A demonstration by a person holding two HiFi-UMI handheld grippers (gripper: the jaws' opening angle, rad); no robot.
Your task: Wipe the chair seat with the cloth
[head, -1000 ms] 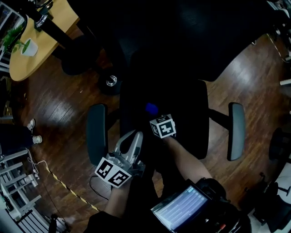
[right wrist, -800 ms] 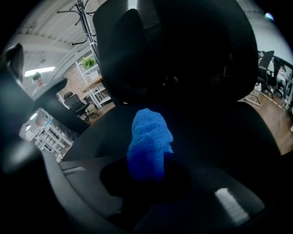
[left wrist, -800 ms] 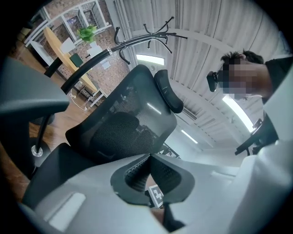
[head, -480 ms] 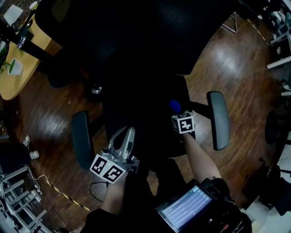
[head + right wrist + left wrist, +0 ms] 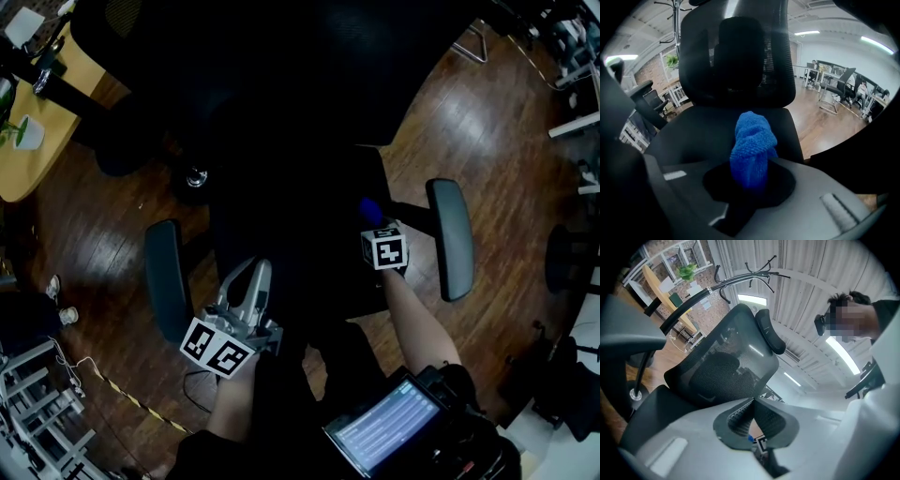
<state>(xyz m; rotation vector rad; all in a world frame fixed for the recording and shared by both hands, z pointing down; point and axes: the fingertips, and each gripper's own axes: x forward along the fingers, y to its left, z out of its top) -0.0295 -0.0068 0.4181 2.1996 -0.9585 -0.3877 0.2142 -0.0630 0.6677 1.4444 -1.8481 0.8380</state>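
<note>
While the right hand-held gripper clenches a bunched blue cloth over the right side of the seat, close to the right armrest, I cannot tell whether the cloth touches the fabric. The left hand-held gripper hangs at the seat's front left, jaws pressed together on nothing, so nothing steadies the chair. A firm stroke could probably swivel or roll it on the smooth floor. With the cloth so tightly wadded, dragging may pull it out or let the hard jaws scrape the seat. A wide sweep could knock the armrest. The seat looks dark and padded, and the backrest is mesh. Glossy wood planks surround it. A desk with a small plant stands far left.
</note>
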